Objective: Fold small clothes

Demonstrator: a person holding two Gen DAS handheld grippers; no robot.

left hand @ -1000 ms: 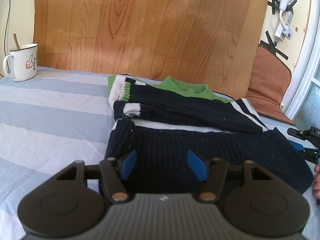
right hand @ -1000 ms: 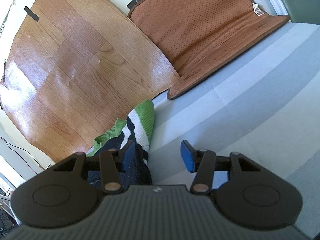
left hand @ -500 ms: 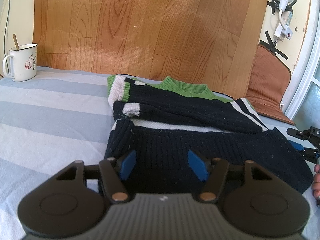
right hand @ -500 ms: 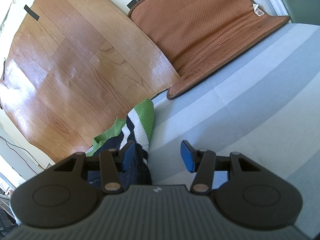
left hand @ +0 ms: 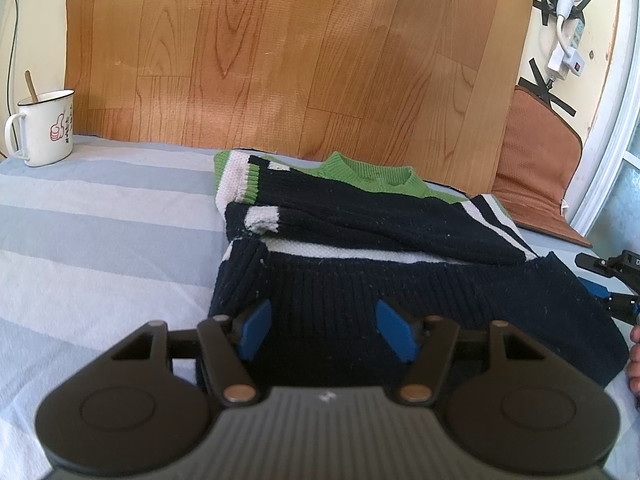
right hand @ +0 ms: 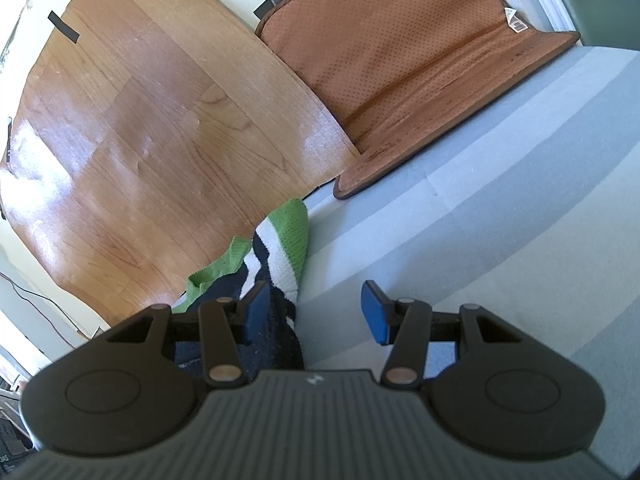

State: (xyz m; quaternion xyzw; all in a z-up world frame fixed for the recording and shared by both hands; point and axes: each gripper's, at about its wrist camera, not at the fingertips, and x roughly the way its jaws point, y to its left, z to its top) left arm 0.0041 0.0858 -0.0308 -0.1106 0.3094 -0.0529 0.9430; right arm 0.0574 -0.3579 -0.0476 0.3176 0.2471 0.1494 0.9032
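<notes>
A small knit sweater, navy with white stripes and a green collar, lies partly folded on the striped bed sheet. Its sleeves are laid across the chest and the navy hem is turned up over the body. My left gripper is open and empty, just over the near navy hem. My right gripper is open and empty at the sweater's right edge, its left finger over the knit. The right gripper also shows at the right edge of the left wrist view.
A white enamel mug with a spoon stands at the far left by the wood-grain board. A brown mat leans against the wall at the right. A power strip hangs on the wall.
</notes>
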